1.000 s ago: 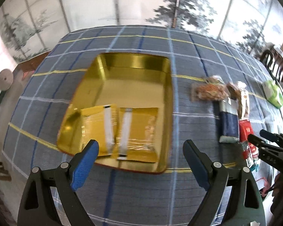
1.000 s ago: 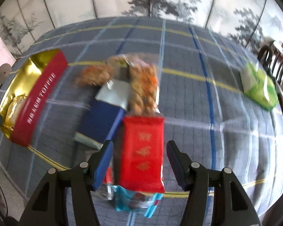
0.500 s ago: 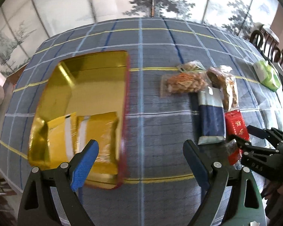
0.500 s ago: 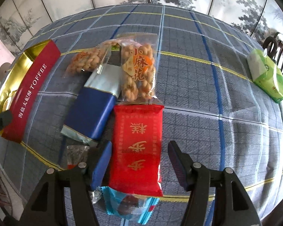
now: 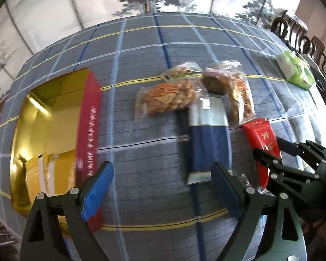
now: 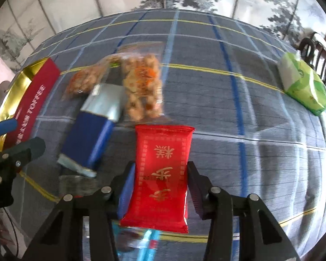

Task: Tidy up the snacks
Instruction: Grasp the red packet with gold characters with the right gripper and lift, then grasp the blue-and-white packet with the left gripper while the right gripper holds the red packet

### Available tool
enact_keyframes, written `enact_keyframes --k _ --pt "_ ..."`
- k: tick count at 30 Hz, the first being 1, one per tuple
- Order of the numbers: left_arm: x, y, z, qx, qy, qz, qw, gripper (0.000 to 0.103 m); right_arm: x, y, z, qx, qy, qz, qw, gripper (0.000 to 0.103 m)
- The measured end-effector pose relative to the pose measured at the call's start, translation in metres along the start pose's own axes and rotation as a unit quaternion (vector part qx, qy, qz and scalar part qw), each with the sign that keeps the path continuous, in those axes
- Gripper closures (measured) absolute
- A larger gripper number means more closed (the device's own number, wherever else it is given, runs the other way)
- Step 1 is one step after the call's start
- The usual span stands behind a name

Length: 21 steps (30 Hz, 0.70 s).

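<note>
We've got the right gripper (image 6: 159, 187) clamped on the red snack packet (image 6: 163, 174), bottom centre, ready for the gold toffee tin (image 5: 54, 134) at left; left gripper (image 5: 163, 187) hangs wide apart, holding nothing

We cannot read the white lettering on the red side of the gold tin (image 5: 88, 134) in the left wrist view; motion blur smears it. Its near corner disappears behind the left tongs (image 5: 160, 187). Inside it, the yellow packets (image 5: 47, 174) are blurred streaks. In the right wrist view, the red packet (image 6: 162, 174) covers most of a blue wrapper (image 6: 139, 241) beneath it, and what that wrapper holds we cannot tell. A clear wrapper (image 6: 76, 184) beside the navy packet (image 6: 91, 130) is too blurred to identify. The two bags of fried snacks (image 6: 141, 87) are smeared, their labels unreadable. The dark chairs (image 5: 297, 34) beyond the surface (image 5: 141, 152) are cut by the lens edge.
</note>
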<state>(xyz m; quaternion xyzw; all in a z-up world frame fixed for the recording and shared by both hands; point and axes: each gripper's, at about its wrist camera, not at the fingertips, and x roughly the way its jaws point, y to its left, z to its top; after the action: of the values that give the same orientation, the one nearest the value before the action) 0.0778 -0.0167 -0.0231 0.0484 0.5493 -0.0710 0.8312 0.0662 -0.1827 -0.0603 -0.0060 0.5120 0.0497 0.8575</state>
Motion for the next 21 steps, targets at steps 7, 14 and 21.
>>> enact_keyframes --k 7,14,21 --pt "0.008 -0.017 0.011 0.008 0.003 -0.019 0.9998 0.014 0.003 -0.042 0.006 0.029 -0.024 -0.022 0.999 0.056" --pt "0.023 -0.034 0.021 0.022 0.011 -0.021 0.9995 0.014 0.009 -0.066 0.013 0.038 -0.063 -0.036 0.997 0.052" --pt "0.041 -0.040 0.023 0.023 0.028 -0.013 0.9993 0.014 0.013 -0.065 0.013 0.028 -0.089 -0.046 0.995 0.049"
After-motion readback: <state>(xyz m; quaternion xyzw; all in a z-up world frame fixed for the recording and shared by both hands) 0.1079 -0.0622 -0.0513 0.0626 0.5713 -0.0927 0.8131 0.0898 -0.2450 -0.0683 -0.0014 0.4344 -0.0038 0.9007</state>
